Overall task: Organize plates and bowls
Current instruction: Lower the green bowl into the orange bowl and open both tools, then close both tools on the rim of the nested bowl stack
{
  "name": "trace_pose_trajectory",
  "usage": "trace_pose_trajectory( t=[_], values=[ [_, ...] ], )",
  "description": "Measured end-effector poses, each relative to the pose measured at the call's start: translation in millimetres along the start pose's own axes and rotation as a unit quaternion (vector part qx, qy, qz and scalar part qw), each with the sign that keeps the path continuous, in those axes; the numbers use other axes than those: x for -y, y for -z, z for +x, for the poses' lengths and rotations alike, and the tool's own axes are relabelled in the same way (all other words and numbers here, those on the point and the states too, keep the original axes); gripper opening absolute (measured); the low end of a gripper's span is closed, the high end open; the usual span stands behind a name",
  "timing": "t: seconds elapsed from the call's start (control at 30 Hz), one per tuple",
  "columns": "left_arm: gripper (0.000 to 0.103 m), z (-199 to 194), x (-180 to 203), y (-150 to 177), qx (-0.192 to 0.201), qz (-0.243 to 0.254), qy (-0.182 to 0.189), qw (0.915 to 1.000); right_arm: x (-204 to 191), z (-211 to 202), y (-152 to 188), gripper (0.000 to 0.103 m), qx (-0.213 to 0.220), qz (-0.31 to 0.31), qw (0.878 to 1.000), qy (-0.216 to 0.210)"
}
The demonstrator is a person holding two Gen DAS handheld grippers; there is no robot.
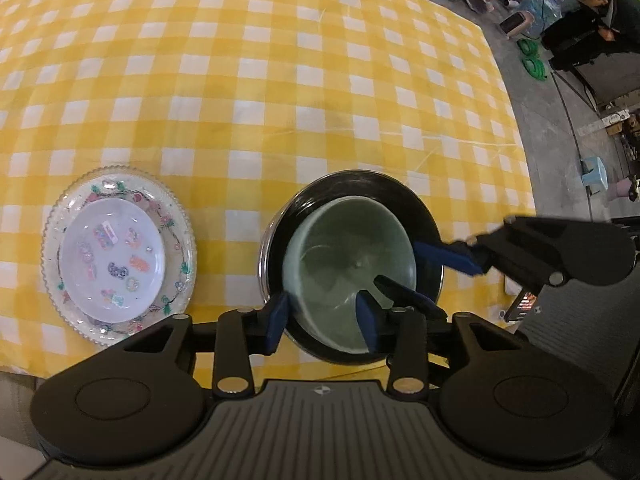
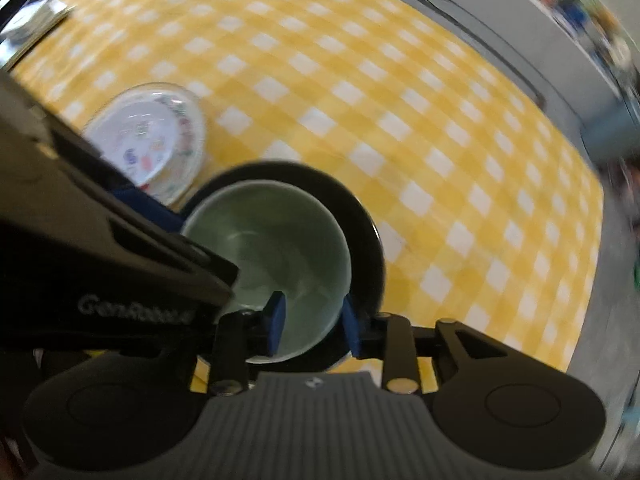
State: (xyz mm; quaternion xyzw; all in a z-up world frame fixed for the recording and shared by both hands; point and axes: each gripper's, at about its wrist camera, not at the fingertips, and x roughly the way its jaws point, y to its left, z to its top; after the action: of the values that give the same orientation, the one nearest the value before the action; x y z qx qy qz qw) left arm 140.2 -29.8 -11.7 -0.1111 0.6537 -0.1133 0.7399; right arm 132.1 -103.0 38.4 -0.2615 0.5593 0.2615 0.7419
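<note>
Two stacks sit on the counter (image 1: pixel 280 80) under its yellow checked cloth: a pale green bowl (image 1: pixel 348 268) nested inside a dark bowl (image 1: pixel 360 188), and to their left a small white plate (image 1: pixel 112 256) resting on a clear glass plate (image 1: pixel 176 216) with a scalloped rim.

Your left tongs (image 1: pixel 324 320) point steeply down and straddle the near wall of the green bowl — one blue pad outside it, one inside. The pads stand apart from the wall with a visible gap, so they are part open and holding nothing. Your right tongs (image 2: pixel 312 322) straddle the same bowl's rim on the other side, also part open, and I see no pad pressing on the wall there either, though that view is blurred.

The green bowl looks like glazed ceramic: stiff, smooth, fairly slippery and likely to chip if it knocks the dark bowl's rim. Pinch it across the wall just below the rim, one pad inside and one outside, and lift straight up so it does not scrape its host. The dark bowl looks heavier; take it the same way, squarely. The glass plate is the most fragile piece — its thin edge gives little to grip, so slide a pad under the rim rather than clamping hard.
</note>
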Motion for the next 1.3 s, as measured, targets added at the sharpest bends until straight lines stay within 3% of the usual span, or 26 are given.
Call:
trace_pose_trajectory(
  t=[0.17, 0.33, 0.53, 0.87, 1.3],
  values=[
    [0.055, -15, -3, 1, 0.008, 0.011, 0.013, 0.9998, -3, -13, -6, 0.033, 0.000, -0.047, 0.999, 0.009],
    [0.060, -29, -6, 2, 0.033, 0.032, 0.009, 0.9989, 4, -24, -10, 0.036, 0.004, -0.054, 0.998, 0.012],
    [0.064, -30, -14, 5, 0.053, 0.048, -0.032, 0.9969, 8, -30, -11, 0.045, 0.006, -0.044, 0.999, 0.014],
    [0.076, -6, -29, 9, 0.035, 0.006, -0.018, 0.9992, 26, -18, -14, 0.054, 0.001, 0.005, 1.000, -0.013],
    [0.076, 31, 2, 3, -0.012, 0.096, -0.061, 0.9935, 41, 19, -10, 0.054, -0.033, 0.047, 0.997, -0.050]
  ],
)
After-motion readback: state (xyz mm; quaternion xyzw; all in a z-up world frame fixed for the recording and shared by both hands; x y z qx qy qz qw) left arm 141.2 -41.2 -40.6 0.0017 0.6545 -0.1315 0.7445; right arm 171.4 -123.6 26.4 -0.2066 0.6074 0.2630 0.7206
